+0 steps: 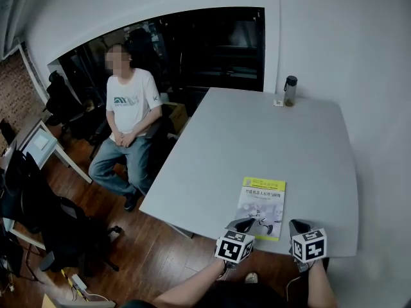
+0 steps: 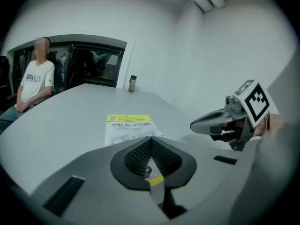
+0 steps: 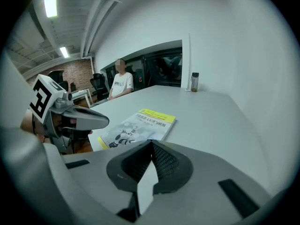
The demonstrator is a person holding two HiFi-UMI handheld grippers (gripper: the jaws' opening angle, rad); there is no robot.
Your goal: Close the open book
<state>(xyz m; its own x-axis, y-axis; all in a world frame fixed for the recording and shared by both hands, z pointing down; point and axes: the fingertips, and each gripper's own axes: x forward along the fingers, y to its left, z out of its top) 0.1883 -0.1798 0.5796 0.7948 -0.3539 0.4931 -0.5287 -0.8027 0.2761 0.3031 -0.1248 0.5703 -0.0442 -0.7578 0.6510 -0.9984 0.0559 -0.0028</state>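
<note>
The book (image 1: 262, 207) lies closed and flat on the grey table (image 1: 257, 140) near its front edge, white cover with a yellow band facing up. It also shows ahead of the jaws as the book (image 2: 127, 125) and the book (image 3: 138, 125). My left gripper (image 1: 247, 224) hovers at the book's near edge with its fingertips meeting, nothing between them; its own view shows the left gripper (image 2: 150, 138) the same way. My right gripper (image 1: 298, 227) is just right of the book, jaws shut and empty, seen likewise as the right gripper (image 3: 151, 142). Neither touches the book.
A dark bottle (image 1: 290, 90) stands at the table's far edge. A person (image 1: 128, 127) sits on a chair beyond the table's left side. Black office chairs (image 1: 58, 217) and a small desk (image 1: 38, 143) stand on the wooden floor at the left.
</note>
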